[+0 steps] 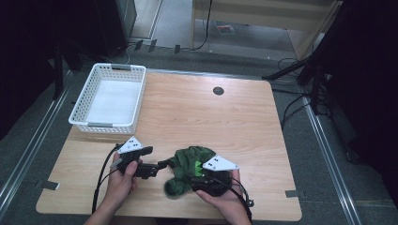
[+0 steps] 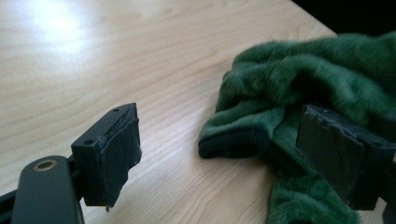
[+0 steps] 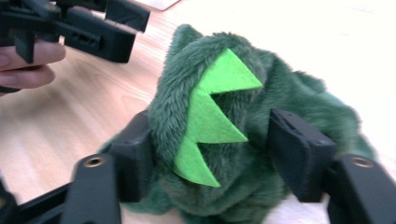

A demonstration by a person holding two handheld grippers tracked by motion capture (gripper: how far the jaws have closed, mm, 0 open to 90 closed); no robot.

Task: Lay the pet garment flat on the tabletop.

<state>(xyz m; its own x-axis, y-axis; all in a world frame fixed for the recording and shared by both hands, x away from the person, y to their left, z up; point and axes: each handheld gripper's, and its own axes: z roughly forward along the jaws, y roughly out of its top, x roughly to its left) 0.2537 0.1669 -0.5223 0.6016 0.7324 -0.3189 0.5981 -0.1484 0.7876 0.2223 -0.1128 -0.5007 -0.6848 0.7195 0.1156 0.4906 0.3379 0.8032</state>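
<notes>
At the near edge of the wooden table (image 1: 197, 108), the person's right hand (image 1: 225, 199) holds the right gripper (image 1: 199, 180), its grey three-cornered plate on top. In the right gripper view its two black jaws stand moderately apart with a fold of the green plush garment (image 3: 243, 140) between them; the left jaw presses into the fur, while the right jaw shows a narrow gap from it, so a firm hold cannot be confirmed. A row of bright green felt spikes (image 3: 210, 126) runs along the fold that sits between the jaws.

Beside it, the person's left hand (image 1: 121, 180) holds the left gripper (image 1: 162, 165), which points toward the garment from the left. In the left gripper view its jaws are wide apart and hold nothing. One jaw stands over bare wood; the other sits against the fur at the garment's edge, just beside a dark ribbed cuff (image 2: 233, 142) that lies on the table top.

The garment (image 1: 187, 171) lies bunched in a heap on the near middle of the table, between the two grippers.

Farther off, at the far left corner of the table, stands a white perforated plastic basket (image 1: 82, 101); no contents can be made out in it. A round dark grommet (image 1: 218, 90) is set in the table top near the far edge. Beyond the table, cables (image 1: 291, 101) trail across the grey floor.
</notes>
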